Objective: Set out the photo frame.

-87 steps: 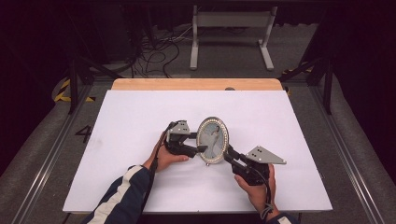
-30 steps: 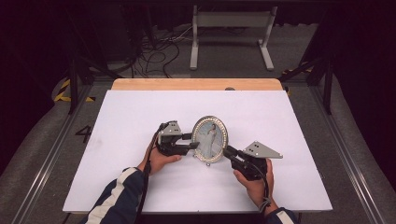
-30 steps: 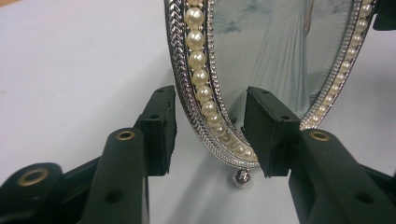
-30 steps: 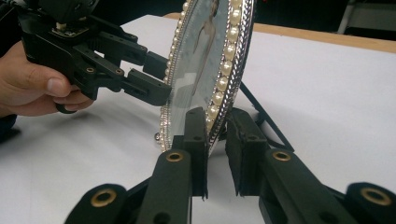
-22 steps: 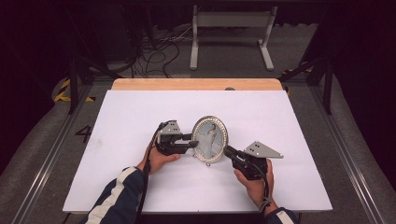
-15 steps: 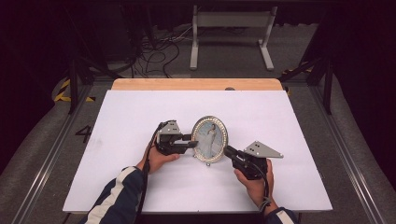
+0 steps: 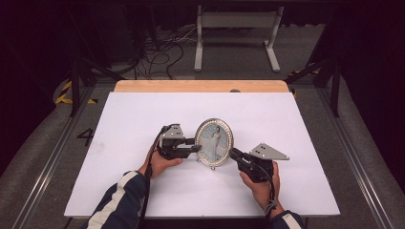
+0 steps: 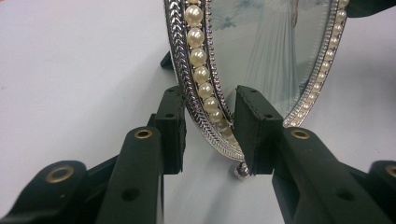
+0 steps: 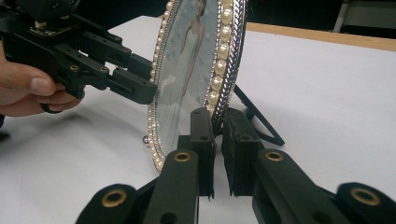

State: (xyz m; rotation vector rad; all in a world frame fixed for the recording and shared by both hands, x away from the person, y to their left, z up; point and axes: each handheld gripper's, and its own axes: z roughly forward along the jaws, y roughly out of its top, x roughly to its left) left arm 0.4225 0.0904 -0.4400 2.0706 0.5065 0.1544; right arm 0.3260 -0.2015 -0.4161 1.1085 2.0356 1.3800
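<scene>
Tilted back and raised earlier, the oval picture frame (image 7: 214, 142) now stands nearly upright on the white surface (image 7: 124, 119), a little nearer the person, its back strut propping it from behind. Left of the frame, the left gripper (image 8: 208, 126) has just been closing its jaws; they straddle the pearl-trimmed rim, one pad (image 8: 254, 126) against the glass face and the other behind, seemingly not yet biting hard, likely steadying the frame. Right of the frame, the right gripper (image 9: 218, 126) is pinching the frame's lower rim between nearly closed jaws, apparently carrying most of the hold so the frame settles squarely on its strut (image 9: 257, 119).
</scene>
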